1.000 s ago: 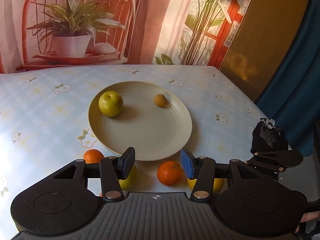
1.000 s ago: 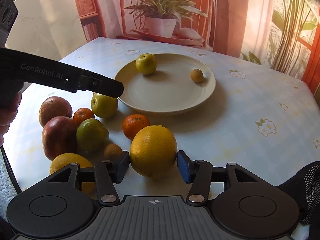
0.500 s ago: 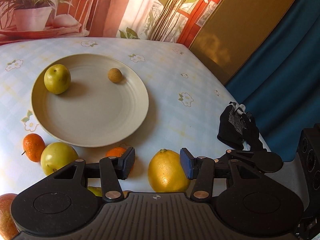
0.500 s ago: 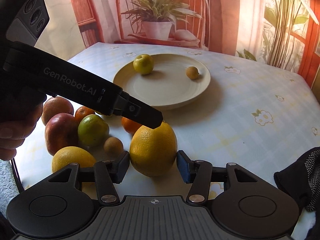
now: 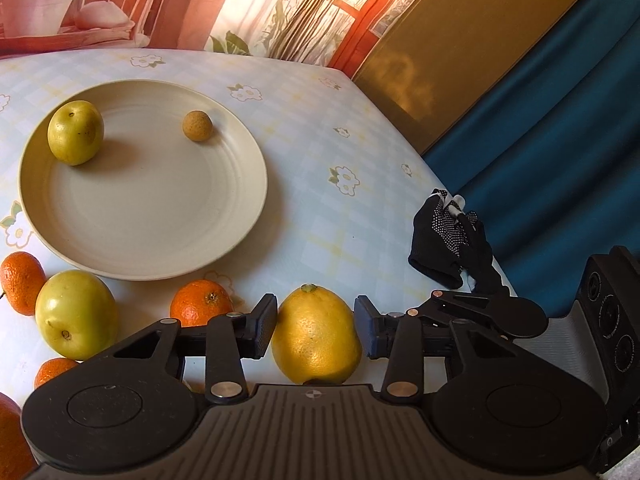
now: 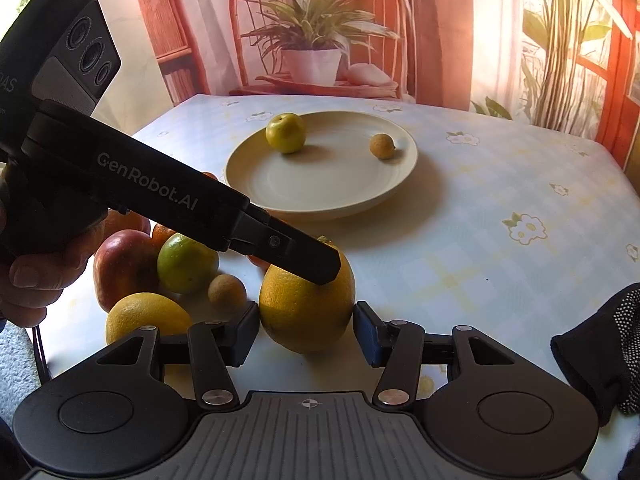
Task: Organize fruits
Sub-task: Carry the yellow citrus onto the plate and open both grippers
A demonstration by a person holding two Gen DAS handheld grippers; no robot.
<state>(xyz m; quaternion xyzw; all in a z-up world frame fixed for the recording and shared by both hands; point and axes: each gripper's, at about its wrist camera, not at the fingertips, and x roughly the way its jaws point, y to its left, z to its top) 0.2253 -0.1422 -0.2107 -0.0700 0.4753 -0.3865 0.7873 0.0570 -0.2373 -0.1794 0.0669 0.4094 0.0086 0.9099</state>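
Observation:
A large yellow lemon (image 5: 316,336) stands on the tablecloth, also in the right wrist view (image 6: 306,306). My left gripper (image 5: 315,326) is open with its fingers on either side of the lemon, close to its skin. My right gripper (image 6: 306,330) is open around the same lemon from the other side, small gaps showing. The cream plate (image 5: 160,216) holds a green apple (image 5: 75,138) and a small brown fruit (image 5: 197,126). The left gripper's body (image 6: 160,196) reaches over the lemon in the right wrist view.
Loose fruit lies left of the lemon: tangerines (image 5: 201,307), a green apple (image 5: 76,315), a red apple (image 6: 124,266), a lime (image 6: 186,264), a second lemon (image 6: 144,318), a small brown fruit (image 6: 227,290). A black glove (image 5: 452,240) lies near the table's right edge.
My left gripper swung right from the tangerine and came down around the big lemon. My right gripper stayed open around that lemon, a little closer.

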